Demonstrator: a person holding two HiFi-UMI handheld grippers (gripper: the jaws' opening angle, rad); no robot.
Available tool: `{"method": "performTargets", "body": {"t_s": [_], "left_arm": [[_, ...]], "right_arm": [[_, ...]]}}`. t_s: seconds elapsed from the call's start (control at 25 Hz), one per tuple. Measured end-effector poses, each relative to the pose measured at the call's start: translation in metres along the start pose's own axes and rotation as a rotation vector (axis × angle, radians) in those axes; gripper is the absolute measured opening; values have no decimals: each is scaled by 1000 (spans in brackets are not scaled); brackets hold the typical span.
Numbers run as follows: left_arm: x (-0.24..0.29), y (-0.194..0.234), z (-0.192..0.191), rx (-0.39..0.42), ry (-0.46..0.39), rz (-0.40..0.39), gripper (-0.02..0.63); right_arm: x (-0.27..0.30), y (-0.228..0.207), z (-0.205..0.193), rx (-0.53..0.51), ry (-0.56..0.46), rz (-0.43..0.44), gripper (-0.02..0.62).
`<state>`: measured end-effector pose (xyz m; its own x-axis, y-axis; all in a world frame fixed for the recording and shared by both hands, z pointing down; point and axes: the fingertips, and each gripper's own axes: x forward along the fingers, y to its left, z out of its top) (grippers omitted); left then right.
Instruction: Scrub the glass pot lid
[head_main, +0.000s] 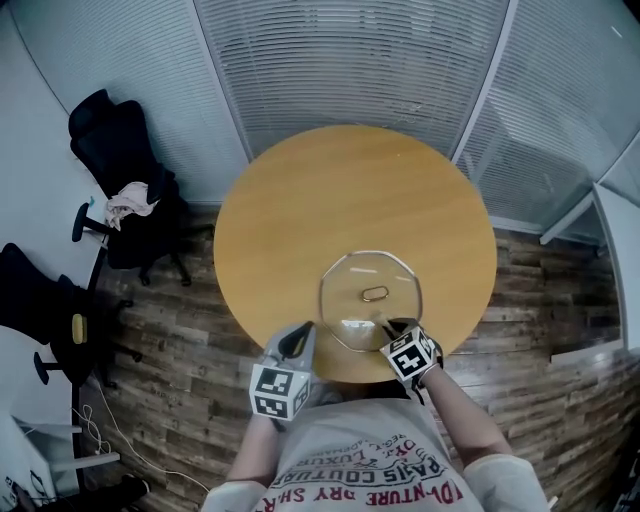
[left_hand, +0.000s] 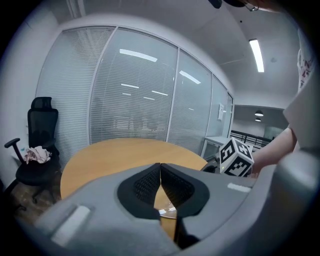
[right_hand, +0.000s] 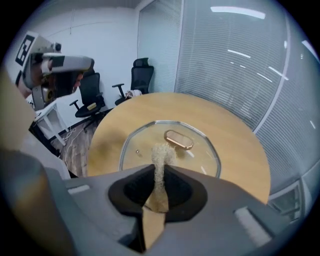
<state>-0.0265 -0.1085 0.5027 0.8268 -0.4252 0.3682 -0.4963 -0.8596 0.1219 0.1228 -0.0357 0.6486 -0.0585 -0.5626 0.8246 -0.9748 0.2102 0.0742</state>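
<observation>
Jaws clamped on a tan scrubber (right_hand: 160, 156), right gripper (right_hand: 159, 172) hangs over the glass lid (right_hand: 200, 150); the empty, closed left gripper (left_hand: 160, 172) should steady it.

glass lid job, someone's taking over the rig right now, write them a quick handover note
Left gripper: shut, empty, by the near edge of the round table, left of the lid.
Right gripper: shut on a tan scrubber, tip over the glass lid near its handle; contact unclear.
Lid lies flat on the table, on the person's side.
Done: scrubber in grip. Left: scrub the lid; no sign of scrubbing shows.
</observation>
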Motion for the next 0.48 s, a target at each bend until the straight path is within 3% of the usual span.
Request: {"method": "performTargets", "body": {"t_s": [0.28,0.48], "left_arm": [[15,-11,18,11,-24,10,9],[19,-9,25,1,-38,34,9]], "right_arm": [[-49,-40,46,85,-261,-59,52],[-72,-55,68,83,-378,-98,52]]}}
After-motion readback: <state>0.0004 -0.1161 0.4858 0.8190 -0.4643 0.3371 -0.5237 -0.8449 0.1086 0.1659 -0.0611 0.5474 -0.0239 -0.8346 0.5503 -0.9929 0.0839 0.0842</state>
